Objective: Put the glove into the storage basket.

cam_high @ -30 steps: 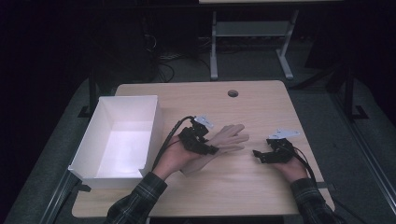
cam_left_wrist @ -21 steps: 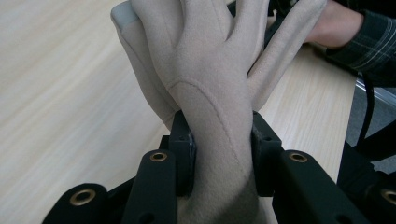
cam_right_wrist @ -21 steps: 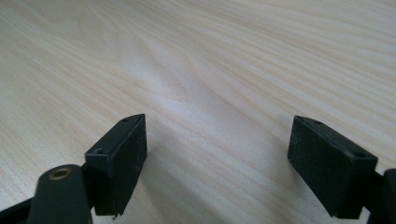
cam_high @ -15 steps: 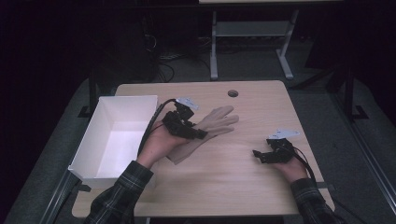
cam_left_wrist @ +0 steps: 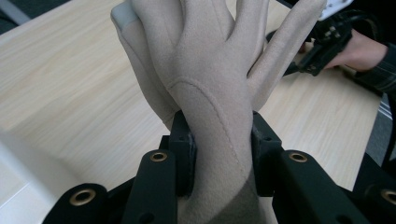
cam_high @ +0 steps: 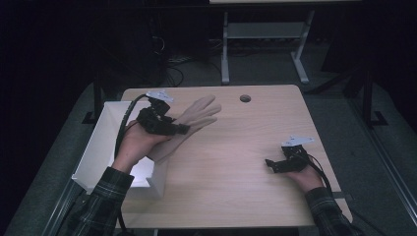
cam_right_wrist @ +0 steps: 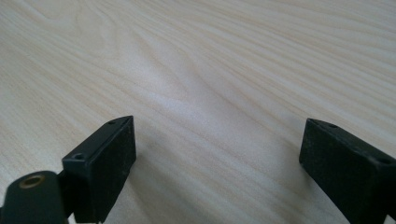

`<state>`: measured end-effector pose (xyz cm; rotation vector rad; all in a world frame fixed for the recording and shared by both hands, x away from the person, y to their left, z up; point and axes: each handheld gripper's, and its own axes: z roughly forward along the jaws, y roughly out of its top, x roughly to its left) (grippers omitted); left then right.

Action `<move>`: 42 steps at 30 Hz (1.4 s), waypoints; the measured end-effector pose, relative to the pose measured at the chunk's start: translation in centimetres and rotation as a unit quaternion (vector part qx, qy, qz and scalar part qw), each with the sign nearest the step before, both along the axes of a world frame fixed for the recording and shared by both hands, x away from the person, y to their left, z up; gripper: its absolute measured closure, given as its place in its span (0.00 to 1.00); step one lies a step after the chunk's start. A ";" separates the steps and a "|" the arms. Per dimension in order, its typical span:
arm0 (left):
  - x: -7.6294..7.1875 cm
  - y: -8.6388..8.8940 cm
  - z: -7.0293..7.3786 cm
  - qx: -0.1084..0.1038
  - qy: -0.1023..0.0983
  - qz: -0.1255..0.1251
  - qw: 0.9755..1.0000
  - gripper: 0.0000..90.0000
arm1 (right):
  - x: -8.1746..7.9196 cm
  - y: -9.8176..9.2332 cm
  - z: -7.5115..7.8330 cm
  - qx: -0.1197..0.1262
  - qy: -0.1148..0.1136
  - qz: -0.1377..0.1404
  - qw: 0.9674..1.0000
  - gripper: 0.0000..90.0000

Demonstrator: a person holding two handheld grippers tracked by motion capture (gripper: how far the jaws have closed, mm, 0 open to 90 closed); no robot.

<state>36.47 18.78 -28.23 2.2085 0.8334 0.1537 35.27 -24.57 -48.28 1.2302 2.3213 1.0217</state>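
Glove (cam_left_wrist: pixel 205 93), beige suede-like, fingers spread, stitched seam, wrist pinched in left claw (cam_left_wrist: pixel 219 154), greyish thumb tip perhaps, right claw (cam_right_wrist: pixel 217 163) wide, empty

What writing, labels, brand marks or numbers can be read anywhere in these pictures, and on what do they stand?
None: no text, number or sign can be read.
The beige glove, white box, wooden table and the black left gripper and right gripper show no readable markings.
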 end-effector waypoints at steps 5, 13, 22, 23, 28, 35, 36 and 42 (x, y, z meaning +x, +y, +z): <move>-0.1 3.1 0.2 -0.003 -0.003 0.037 0.999 0.76 | 0.0 0.0 0.0 0.000 0.000 0.000 1.000 0.11; -0.4 7.1 -0.2 -0.007 -0.006 0.087 0.996 0.76 | 0.0 0.0 0.0 0.000 0.000 0.001 1.000 0.12; -0.4 10.7 -1.3 -0.001 -0.006 0.136 0.991 0.76 | 0.0 0.0 0.0 0.000 0.000 0.001 1.000 0.12; -0.4 11.0 -1.5 0.001 -0.005 0.142 0.990 0.76 | 0.0 0.0 0.0 0.000 0.000 0.001 1.000 0.12; -0.3 12.5 -3.0 0.007 0.003 0.165 0.986 0.76 | 0.0 0.0 0.0 -0.002 0.000 0.002 1.000 0.12; 0.0 13.5 -5.8 0.026 0.016 0.188 0.982 0.75 | 0.0 0.0 0.0 -0.001 0.000 0.002 1.000 0.12; 0.1 13.6 -6.6 0.028 0.021 0.189 0.981 0.75 | 0.0 0.0 0.0 -0.001 0.000 0.002 1.000 0.12; 0.4 13.5 -9.1 0.041 0.034 0.189 0.980 0.75 | 0.0 0.0 0.0 -0.001 0.001 0.001 1.000 0.12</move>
